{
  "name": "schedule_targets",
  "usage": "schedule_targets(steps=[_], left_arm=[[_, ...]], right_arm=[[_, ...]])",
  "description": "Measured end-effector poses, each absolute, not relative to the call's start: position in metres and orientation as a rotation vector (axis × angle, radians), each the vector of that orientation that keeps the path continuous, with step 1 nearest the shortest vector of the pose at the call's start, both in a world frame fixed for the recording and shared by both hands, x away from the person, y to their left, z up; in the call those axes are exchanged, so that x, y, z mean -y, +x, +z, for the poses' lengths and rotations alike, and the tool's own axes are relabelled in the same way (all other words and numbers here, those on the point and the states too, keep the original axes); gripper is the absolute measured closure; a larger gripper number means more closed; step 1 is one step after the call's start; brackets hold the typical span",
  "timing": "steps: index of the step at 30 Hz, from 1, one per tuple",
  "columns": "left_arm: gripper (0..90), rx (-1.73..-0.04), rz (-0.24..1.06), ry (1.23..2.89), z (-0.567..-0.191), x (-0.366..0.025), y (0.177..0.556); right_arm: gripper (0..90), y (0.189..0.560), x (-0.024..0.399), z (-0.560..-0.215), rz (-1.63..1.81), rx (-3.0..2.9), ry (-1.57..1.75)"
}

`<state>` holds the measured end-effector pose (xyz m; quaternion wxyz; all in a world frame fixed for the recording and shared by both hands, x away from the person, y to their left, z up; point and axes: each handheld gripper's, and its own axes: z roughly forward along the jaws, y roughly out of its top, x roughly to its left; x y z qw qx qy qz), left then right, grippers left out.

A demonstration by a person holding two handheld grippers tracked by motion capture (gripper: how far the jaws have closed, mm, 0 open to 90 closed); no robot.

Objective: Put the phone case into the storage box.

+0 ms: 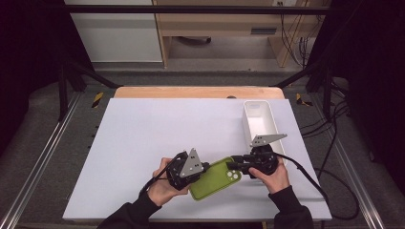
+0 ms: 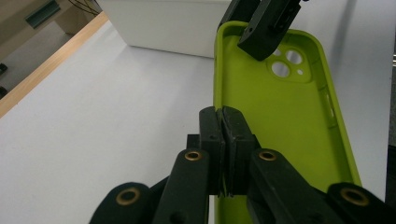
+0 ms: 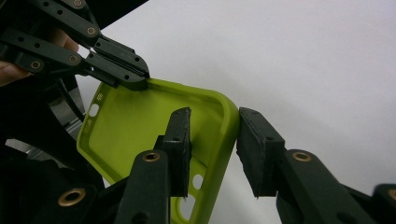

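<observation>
1. High view: green phone case [image 1: 216, 179] lies near the front edge of the white worktop [image 1: 143, 143], between left claw [image 1: 206, 167] and right claw [image 1: 232, 165]; white bin [image 1: 259, 119] behind.
2. Left gripper view: left claw [image 2: 223, 122] pinches the case [image 2: 275, 121] rim, jaws pressed together.
3. Right gripper view: right claw [image 3: 212, 135] straddles the case [image 3: 135, 126] corner, one pad inside; outer pad not visibly touching.

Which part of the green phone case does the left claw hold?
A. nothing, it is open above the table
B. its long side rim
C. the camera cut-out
B: in the left gripper view the left claw is pinched shut on the side rim of the green phone case.
</observation>
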<state>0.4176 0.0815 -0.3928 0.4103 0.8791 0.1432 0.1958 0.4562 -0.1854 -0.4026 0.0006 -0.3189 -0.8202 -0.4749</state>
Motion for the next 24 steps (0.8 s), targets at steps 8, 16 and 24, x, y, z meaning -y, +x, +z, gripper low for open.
schedule_targets(steps=[8,16,24], left_arm=[[88.1,-0.341,0.512,2.22,-0.3922,-0.0813,0.4164],[88.1,-0.319,0.538,2.213,-0.39,-0.0811,0.4133],[88.2,-0.31,0.555,2.209,-0.3894,-0.0809,0.4124]], right_arm=[[70.6,0.4556,0.1863,-0.4018,-1.477,2.581,-1.009],[72.5,0.4554,0.1894,-0.4005,-1.497,2.556,-1.011],[65.7,0.4564,0.1895,-0.4015,-1.49,2.544,-1.0]])
